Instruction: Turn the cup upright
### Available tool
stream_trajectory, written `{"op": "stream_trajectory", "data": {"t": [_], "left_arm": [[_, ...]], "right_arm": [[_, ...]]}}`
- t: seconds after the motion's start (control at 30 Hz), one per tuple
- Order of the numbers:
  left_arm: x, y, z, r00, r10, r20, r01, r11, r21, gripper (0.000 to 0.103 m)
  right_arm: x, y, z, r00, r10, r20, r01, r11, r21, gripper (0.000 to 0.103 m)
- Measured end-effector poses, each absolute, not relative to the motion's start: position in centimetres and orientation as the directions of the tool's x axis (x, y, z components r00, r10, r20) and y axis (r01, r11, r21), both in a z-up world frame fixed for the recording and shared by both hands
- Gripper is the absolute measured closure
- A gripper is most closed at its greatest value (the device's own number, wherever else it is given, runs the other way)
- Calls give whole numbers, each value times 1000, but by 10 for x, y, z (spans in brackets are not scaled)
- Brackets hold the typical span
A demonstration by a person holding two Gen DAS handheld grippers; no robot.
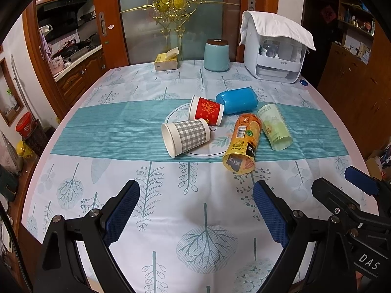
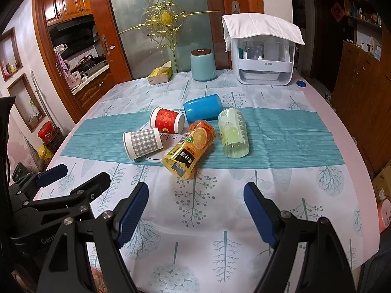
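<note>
Several cups lie on their sides at the table's middle: a grey checked paper cup, a red paper cup, a blue plastic cup, an orange printed cup and a pale green cup. My left gripper is open and empty, near the table's front edge, short of the cups. My right gripper is open and empty, also short of the cups. Each gripper shows in the other's view: the right one, the left one.
At the table's far edge stand a light blue canister, a yellow tissue box and a white appliance under a cloth. A small blue cap lies beside it. A patterned cloth covers the table.
</note>
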State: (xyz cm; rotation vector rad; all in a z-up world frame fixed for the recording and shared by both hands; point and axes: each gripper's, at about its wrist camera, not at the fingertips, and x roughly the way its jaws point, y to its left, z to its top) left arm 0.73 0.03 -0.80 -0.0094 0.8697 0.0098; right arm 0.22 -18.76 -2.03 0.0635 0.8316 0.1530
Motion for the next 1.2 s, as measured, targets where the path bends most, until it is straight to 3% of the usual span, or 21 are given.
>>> {"op": "stream_trajectory", "data": {"t": [0.7,1.2], "left_arm": [[35,6,-28,586,-21,-810,-20,999,-41,10],[98,40,-60,502,-178,-846,-170,939,-298,10]], "right_arm": [[25,-179,-37,635,153,-757,-113,988,105,22],[60,-177,-55,614,145,-776,-115,989,94,22]]}}
